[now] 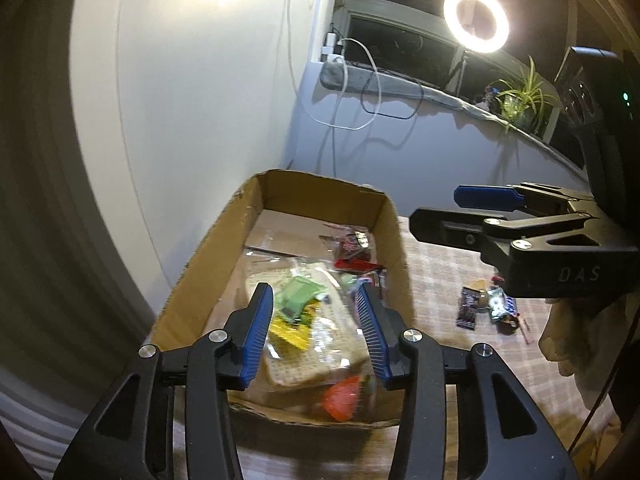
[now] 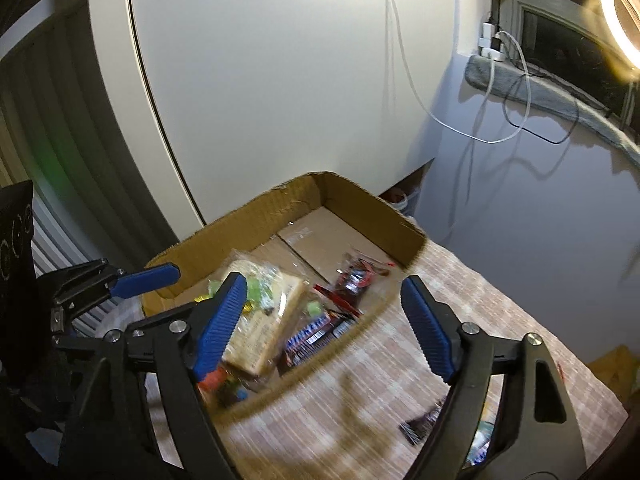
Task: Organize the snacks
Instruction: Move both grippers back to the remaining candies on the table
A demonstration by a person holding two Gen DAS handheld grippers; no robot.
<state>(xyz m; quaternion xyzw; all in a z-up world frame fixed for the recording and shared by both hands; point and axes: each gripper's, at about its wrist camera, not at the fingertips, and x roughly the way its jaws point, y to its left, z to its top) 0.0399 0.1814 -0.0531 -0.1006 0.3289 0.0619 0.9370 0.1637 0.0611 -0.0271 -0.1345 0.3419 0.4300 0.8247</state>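
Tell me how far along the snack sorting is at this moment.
Mostly done: the cardboard box already holds a wafer pack, a chocolate bar and other wrappers. Nothing is in hand; the left tongs and right tongs are both open and empty. Left: a few loose snacks on the tablecloth.

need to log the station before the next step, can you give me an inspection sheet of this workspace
surface: table under a checked cloth
job's things: cardboard box part filled with wrapped snacks; loose snack packets on the cloth to its right
clutter: nothing seen
grippers: left gripper open over the box, holding nothing; right gripper open, empty
cables: white cable and black cable hang from the sill
surroundings: ring light, potted plant, white panel
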